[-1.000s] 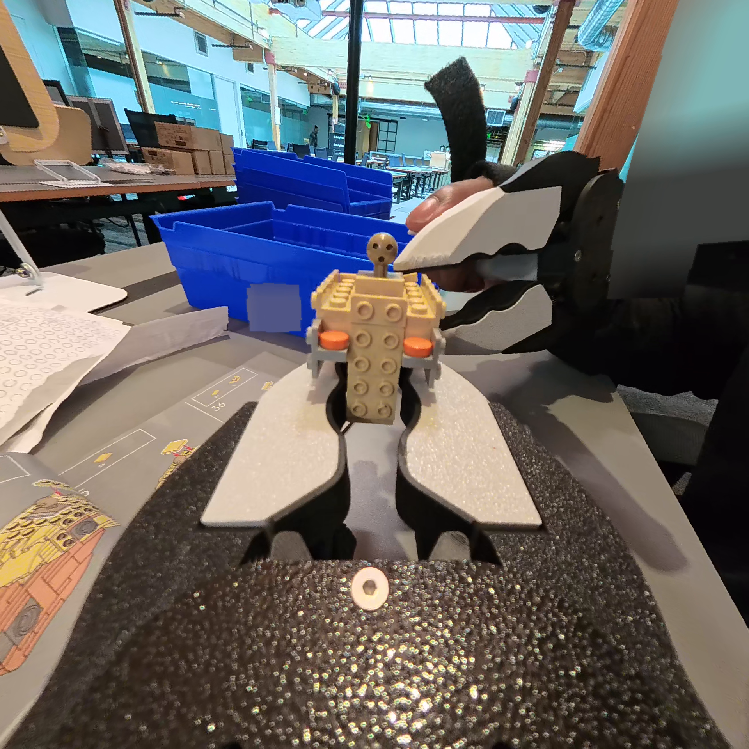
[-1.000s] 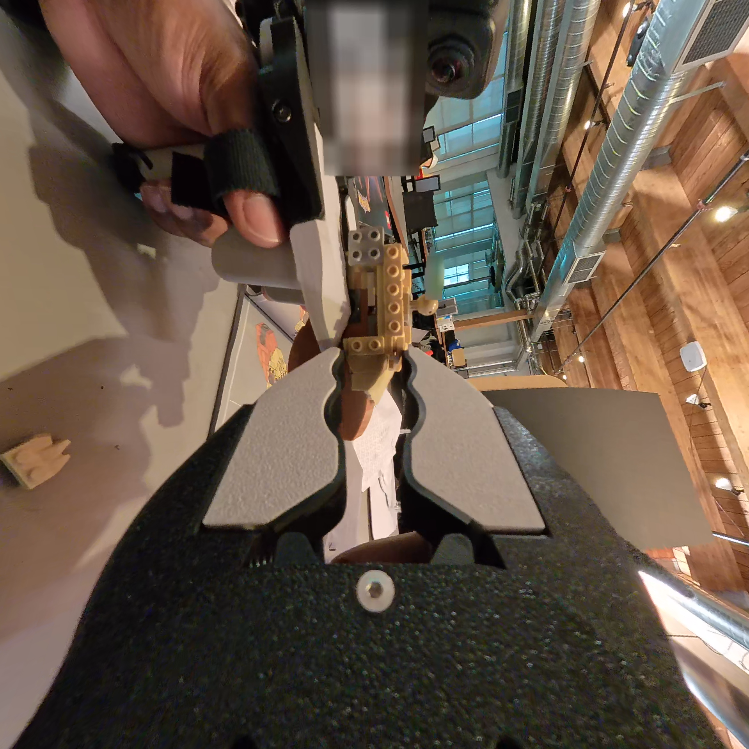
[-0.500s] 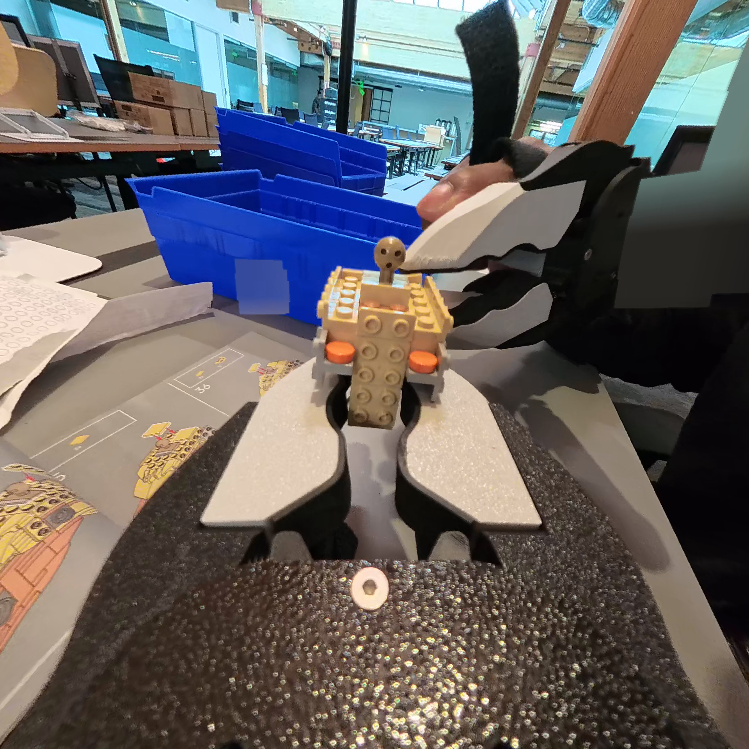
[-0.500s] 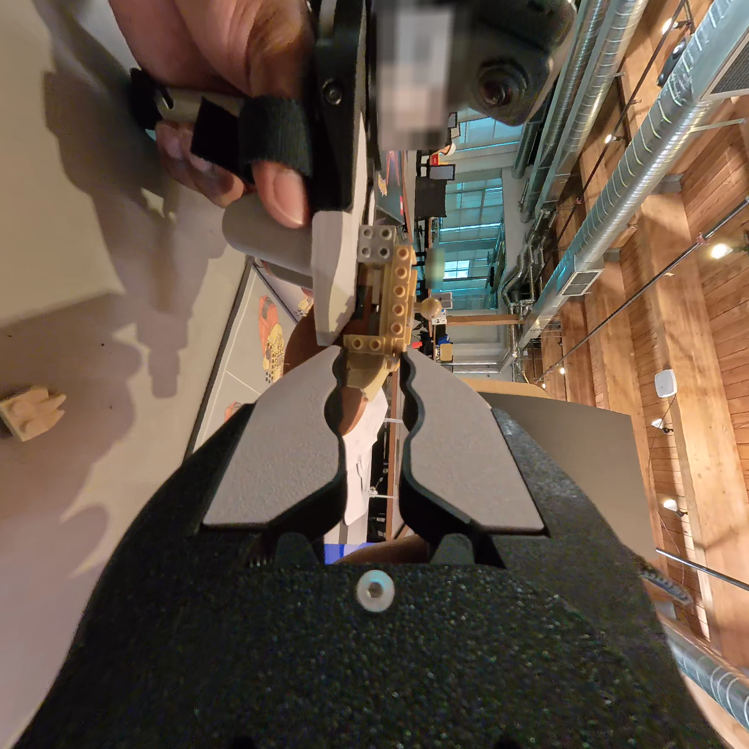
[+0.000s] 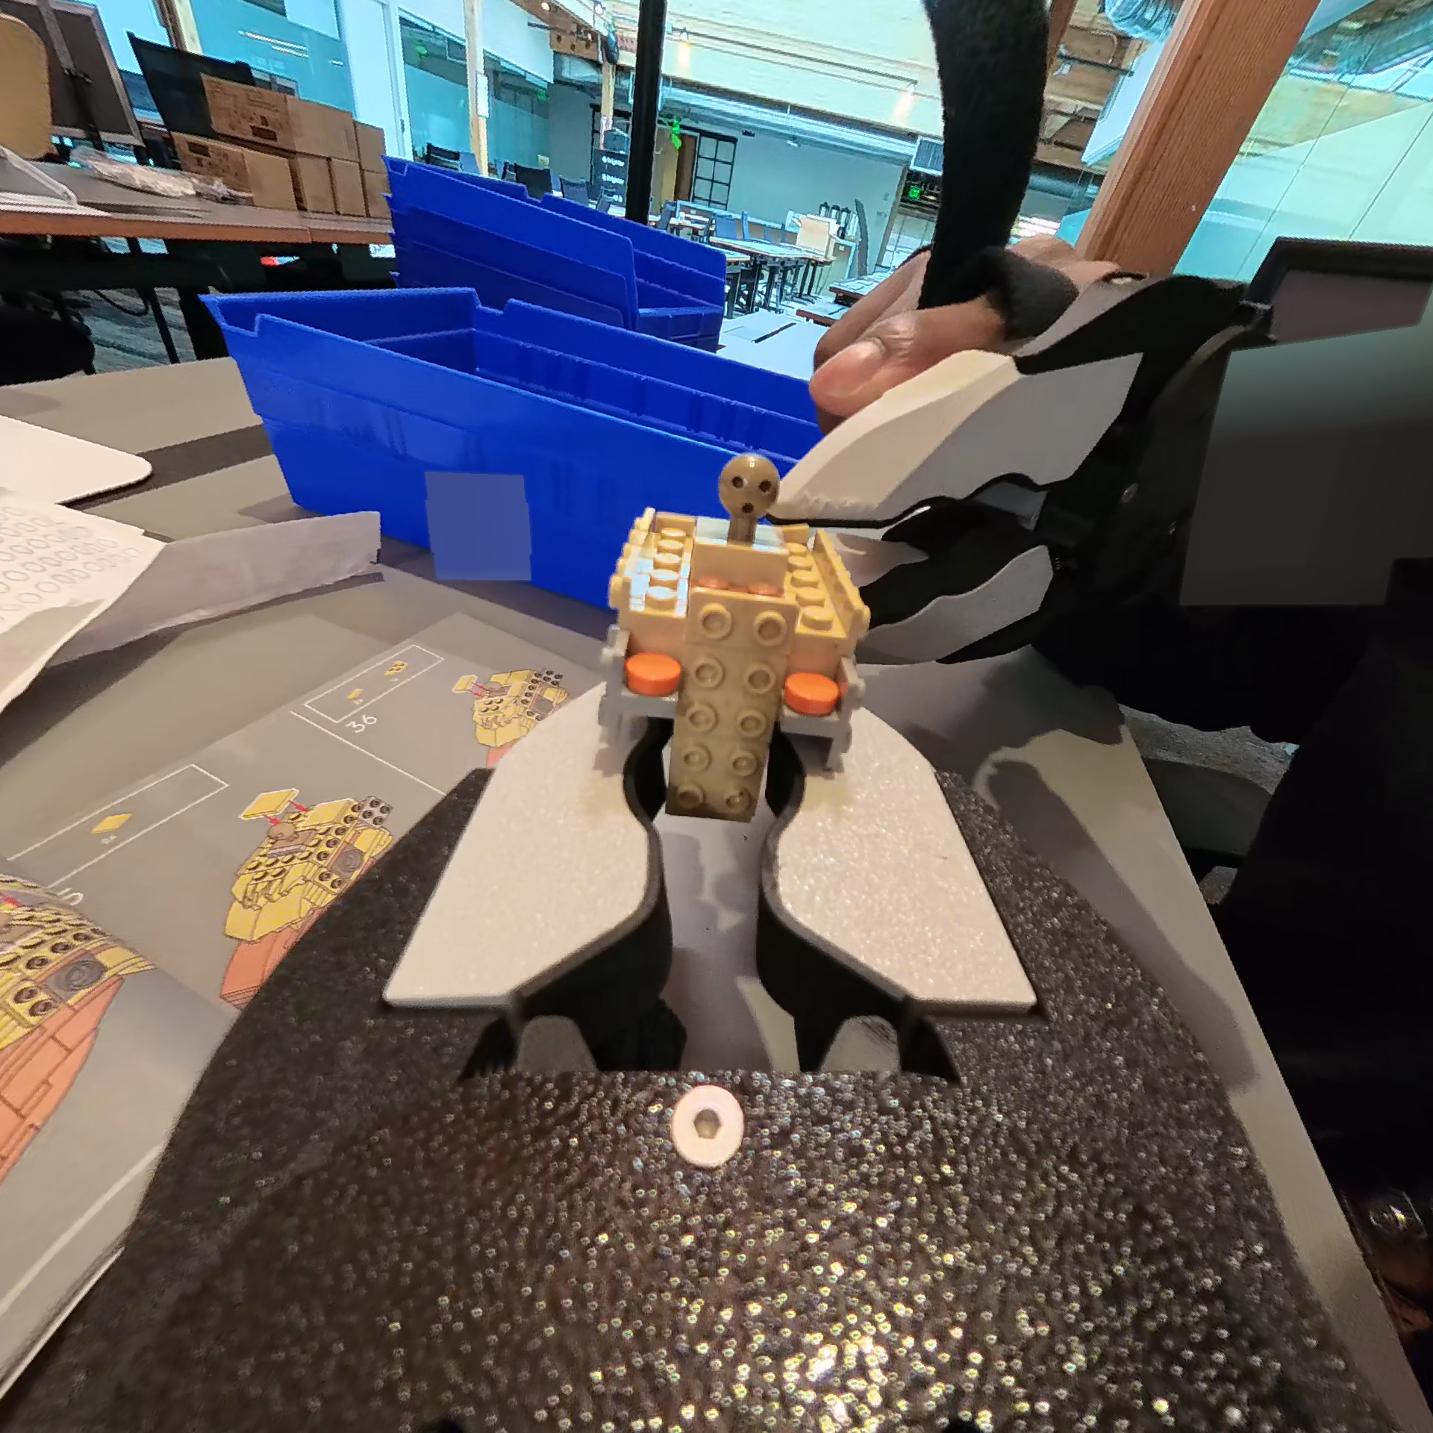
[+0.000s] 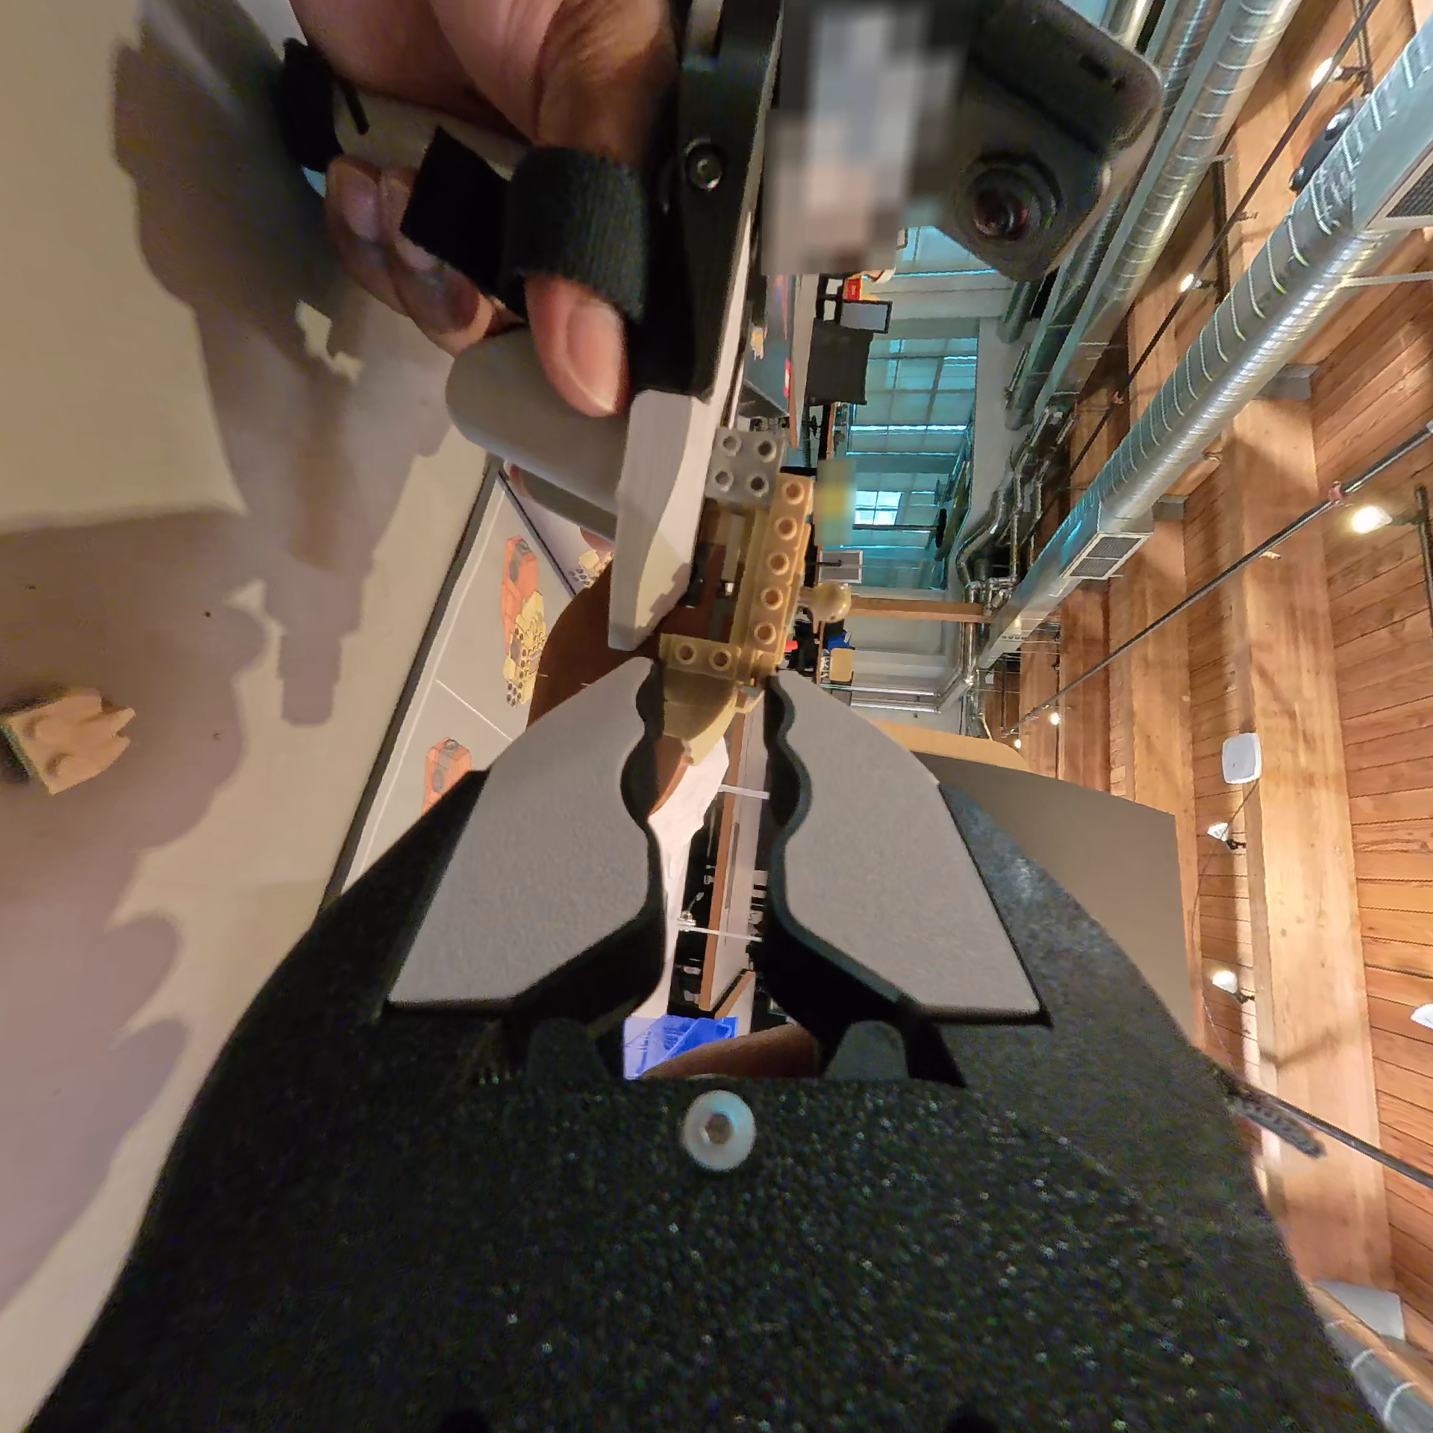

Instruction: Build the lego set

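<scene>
**Tan brick model held between two grippers**

Behind the model sits a blue plastic bin [image 5: 481, 403]; a grey printed instruction sheet [image 5: 233, 775] lies left of it. The tan studded lego model [image 5: 729, 643] is clamped in the left gripper [image 5: 717, 764]. The right gripper [image 6: 709, 682] stands parted around its end; contact is unclear. A loose tan brick [image 6: 66, 737] lies well apart.

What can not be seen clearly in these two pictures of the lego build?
- Left wrist view: the underside of the tan lego model is hidden by the left gripper.
- Left wrist view: whether the right gripper touches the model; the model hides the contact.
- Right wrist view: the model's far side, covered by the other gripper's finger.
- Right wrist view: the small tan piece on the table is cut by the left edge.
</scene>
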The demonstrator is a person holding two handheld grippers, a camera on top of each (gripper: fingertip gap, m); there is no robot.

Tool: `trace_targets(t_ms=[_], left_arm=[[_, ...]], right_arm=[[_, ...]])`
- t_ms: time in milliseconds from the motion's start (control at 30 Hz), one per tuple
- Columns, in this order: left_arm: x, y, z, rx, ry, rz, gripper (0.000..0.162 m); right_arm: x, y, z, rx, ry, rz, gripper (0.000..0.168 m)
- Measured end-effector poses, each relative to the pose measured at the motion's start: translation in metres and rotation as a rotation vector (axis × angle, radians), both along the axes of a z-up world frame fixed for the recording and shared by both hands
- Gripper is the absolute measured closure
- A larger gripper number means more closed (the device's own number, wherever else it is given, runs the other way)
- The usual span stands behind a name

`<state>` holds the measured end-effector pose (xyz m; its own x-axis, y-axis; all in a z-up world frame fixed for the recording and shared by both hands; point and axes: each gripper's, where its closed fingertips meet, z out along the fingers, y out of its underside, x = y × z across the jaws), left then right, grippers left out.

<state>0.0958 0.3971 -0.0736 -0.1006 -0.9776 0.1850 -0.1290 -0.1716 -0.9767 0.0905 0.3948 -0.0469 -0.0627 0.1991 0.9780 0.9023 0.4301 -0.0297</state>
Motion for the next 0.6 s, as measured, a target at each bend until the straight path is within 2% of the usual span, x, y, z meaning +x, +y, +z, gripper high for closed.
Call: trace_targets(t_ms=[600], left_arm=[[-0.0019, -0.0033, 0.007, -0.035, -0.054, -0.043, 0.14]], right_arm=[[-0.0043, -0.0035, 0.0051, -0.014, 0.111, 0.02, 0.143]])
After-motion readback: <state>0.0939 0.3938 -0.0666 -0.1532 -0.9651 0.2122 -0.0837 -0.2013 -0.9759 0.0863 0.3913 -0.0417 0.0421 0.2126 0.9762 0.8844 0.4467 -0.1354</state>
